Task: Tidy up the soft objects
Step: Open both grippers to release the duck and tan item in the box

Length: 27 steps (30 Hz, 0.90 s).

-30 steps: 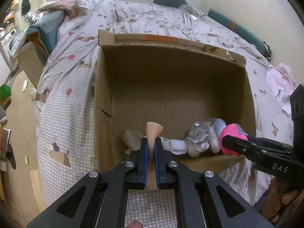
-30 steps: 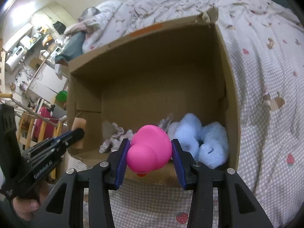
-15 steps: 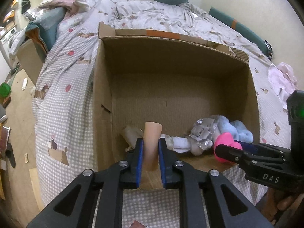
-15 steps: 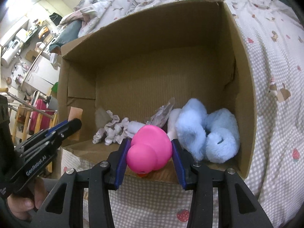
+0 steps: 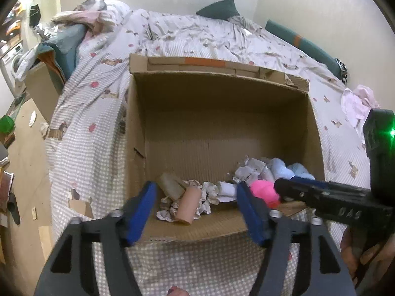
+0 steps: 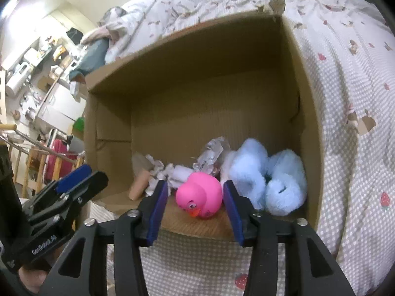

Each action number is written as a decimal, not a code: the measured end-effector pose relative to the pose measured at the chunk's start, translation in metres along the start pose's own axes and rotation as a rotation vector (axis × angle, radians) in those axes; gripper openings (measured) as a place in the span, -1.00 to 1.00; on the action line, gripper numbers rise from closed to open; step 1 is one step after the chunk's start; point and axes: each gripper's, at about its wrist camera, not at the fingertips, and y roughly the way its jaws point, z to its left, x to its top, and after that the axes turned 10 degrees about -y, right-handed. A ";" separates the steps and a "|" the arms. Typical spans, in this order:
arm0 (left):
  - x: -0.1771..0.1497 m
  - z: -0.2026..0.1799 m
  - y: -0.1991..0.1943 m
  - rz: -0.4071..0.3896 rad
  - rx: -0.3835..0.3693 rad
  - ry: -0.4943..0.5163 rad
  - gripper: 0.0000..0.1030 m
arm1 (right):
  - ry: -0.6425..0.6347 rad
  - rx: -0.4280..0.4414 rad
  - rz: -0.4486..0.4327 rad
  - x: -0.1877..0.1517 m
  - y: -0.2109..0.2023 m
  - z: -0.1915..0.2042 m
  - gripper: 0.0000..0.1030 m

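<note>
Since both jaws now stand spread | beige roll [image 5: 188, 204] and pink duck [image 6: 201, 197] released into cardboard box [image 5: 138, 133] | two items stowed.

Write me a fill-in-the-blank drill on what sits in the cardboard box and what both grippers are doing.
1. The rubber duck lying between the fingers of the right gripper is coloured ____.
2. The left gripper has its jaws ____, and the beige roll lies loose in the cardboard box.
3. The fluffy toy right of the duck in the right wrist view is light ____.
4. The box rests on a ____ with checked bedding.

Missing words: pink; open; blue; bed
</note>
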 end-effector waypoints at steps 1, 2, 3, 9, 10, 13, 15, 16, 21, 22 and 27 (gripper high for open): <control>-0.001 0.001 -0.004 -0.009 0.011 0.000 0.38 | 0.000 0.002 -0.015 0.001 -0.004 0.000 0.27; -0.001 0.002 -0.008 -0.019 0.026 0.001 0.39 | 0.002 0.010 -0.030 0.002 -0.009 0.000 0.36; -0.001 0.002 -0.013 -0.032 0.039 -0.001 0.41 | 0.006 0.017 -0.050 0.003 -0.014 -0.001 0.40; 0.001 0.009 -0.048 -0.148 0.105 -0.005 0.41 | 0.006 -0.037 -0.174 0.000 -0.055 0.001 0.71; 0.002 0.010 -0.055 -0.166 0.106 -0.006 0.41 | -0.001 -0.055 -0.200 -0.001 -0.062 0.003 0.84; 0.002 0.013 -0.068 -0.195 0.121 -0.016 0.41 | -0.034 -0.076 -0.237 0.002 -0.076 0.011 0.90; 0.002 0.016 -0.076 -0.199 0.118 -0.033 0.41 | -0.036 -0.100 -0.258 0.004 -0.086 0.014 0.91; 0.001 0.017 -0.080 -0.202 0.113 -0.041 0.41 | -0.031 -0.097 -0.272 0.004 -0.093 0.015 0.92; -0.003 0.029 -0.104 -0.205 0.029 -0.138 0.47 | -0.031 -0.138 -0.351 -0.004 -0.121 0.024 0.97; -0.005 0.031 -0.109 -0.211 0.034 -0.143 0.52 | -0.034 -0.141 -0.366 -0.007 -0.126 0.026 1.00; -0.015 0.034 -0.128 -0.253 0.044 -0.137 0.80 | -0.032 -0.149 -0.393 -0.022 -0.144 0.033 1.00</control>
